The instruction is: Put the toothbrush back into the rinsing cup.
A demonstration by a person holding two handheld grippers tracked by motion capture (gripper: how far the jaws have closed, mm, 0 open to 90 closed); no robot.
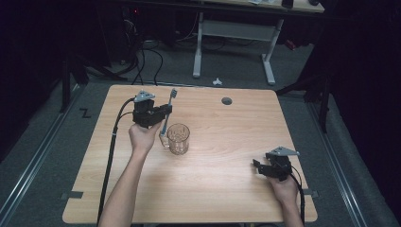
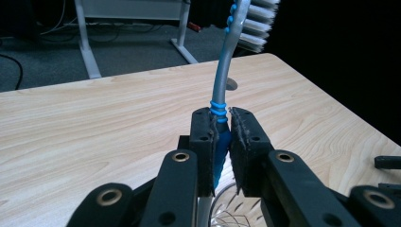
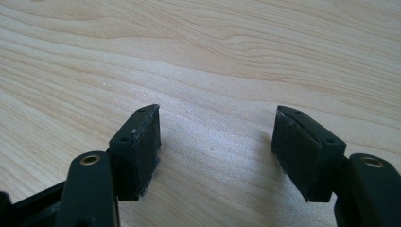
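Overhead, the left gripper (image 1: 163, 111) is clamped on a toothbrush (image 1: 169, 109), bristle head up and tilted away, its lower end reaching toward a clear glass (image 1: 178, 138) just beside the hand on the wooden table (image 1: 227, 142). The right gripper (image 1: 259, 166) rests well apart, near the table's right edge. Left gripper view: both pads pinch the toothbrush (image 2: 222, 90) handle; glass rim (image 2: 231, 210) directly below. Right gripper view: the 2 jaws stand wide apart over bare wood (image 3: 213, 71).

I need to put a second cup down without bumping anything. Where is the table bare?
Bare wood lies between the glass and the right gripper, and along the far edge right of the toothbrush. It is crowded where the left gripper clamps the toothbrush beside the glass.
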